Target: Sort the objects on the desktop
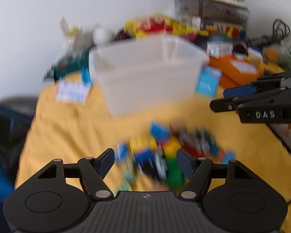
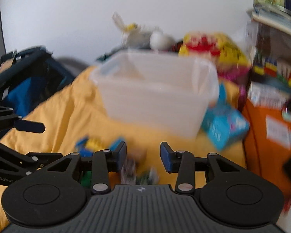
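I see the pile of small items (image 1: 164,153) on the yellow cloth (image 1: 67,128) at six o'clock in my left wrist view, too blurred to name piece by piece. My left tongs (image 1: 146,162) stand wide with the pile showing between the fingers, though I cannot tell whether they touch it. In my right wrist view the right tongs (image 2: 142,156) are partly spread, gripping nothing, with a few blurred pieces (image 2: 137,169) lying below the gap. The clear bin (image 1: 145,71) sits beyond the pile at twelve o'clock, upright and open-topped. A blue box (image 1: 208,81) leans just beside the bin at three o'clock, and an orange box (image 1: 236,71) lies farther that way. Blurred clutter (image 1: 161,25) is heaped behind against the white wall.
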### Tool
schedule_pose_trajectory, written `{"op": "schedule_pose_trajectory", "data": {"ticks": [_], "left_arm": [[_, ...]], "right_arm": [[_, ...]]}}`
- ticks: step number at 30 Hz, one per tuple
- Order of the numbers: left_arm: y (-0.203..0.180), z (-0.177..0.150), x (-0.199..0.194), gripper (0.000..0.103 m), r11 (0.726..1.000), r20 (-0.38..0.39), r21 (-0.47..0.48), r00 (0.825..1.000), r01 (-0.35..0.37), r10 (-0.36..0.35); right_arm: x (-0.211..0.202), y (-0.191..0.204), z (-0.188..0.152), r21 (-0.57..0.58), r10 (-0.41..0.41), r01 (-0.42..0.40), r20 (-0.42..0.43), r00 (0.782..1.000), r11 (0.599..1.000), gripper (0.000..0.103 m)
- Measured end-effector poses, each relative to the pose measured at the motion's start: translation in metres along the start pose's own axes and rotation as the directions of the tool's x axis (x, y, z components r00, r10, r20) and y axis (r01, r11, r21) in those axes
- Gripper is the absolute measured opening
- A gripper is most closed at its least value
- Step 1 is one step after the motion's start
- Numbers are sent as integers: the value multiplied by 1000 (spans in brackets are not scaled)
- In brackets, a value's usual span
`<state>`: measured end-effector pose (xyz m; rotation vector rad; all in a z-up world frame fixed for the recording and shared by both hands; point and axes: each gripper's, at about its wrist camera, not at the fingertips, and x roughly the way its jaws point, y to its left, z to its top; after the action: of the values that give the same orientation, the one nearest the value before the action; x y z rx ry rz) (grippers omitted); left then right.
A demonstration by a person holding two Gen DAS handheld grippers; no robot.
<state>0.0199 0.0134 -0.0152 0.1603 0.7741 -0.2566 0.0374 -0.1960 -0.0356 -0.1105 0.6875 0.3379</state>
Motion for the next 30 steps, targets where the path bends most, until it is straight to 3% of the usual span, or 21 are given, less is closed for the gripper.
{"op": "schedule_pose_trajectory", "data": {"ticks": [6, 11, 14, 16, 20, 21, 22, 24, 26, 30], "left_arm": [[-24, -44, -2, 71, 998, -70, -11, 995, 67, -68], [-41, -39, 3, 70, 993, -39, -12, 992, 117, -117], [-44, -32, 17, 69, 996, -24, -31, 996, 88, -89], [-43, -27, 34, 60, 997, -54, -51, 997, 53, -56], [-36, -20, 55, 55, 998, -77, -45, 996, 36, -39], [-35, -18, 59, 50, 998, -88, -43, 995, 46, -50], [-34, -17, 63, 36, 998, -98, -38, 994, 51, -54], [-32, -18, 67, 29, 994, -131, -51, 987, 92, -98], [-40, -21, 59, 29, 996, -124, 3, 988, 90, -89], [-67, -46, 35, 29, 972, -106, 229, 994, 56, -32]], "right_arm": [[-4, 14, -52, 6, 29, -28, -108, 994, 1000, 37], [-19, 21, -75, 0, 49, -50, -155, 987, 999, 37], [-31, 21, -84, 23, 54, -51, -172, 984, 998, 37], [-39, 21, -86, 33, 68, -63, -170, 983, 997, 38], [-52, 26, -89, 25, 70, -67, -143, 987, 997, 38], [-52, 27, -90, 22, 63, -60, -144, 988, 998, 38], [-51, 28, -91, 19, 55, -53, -147, 988, 998, 38], [-52, 25, -92, 18, 48, -46, -145, 988, 999, 38], [-53, 22, -90, 15, 30, -28, -134, 991, 999, 38], [-49, 14, -84, -4, 2, -3, -125, 992, 1000, 38]]}}
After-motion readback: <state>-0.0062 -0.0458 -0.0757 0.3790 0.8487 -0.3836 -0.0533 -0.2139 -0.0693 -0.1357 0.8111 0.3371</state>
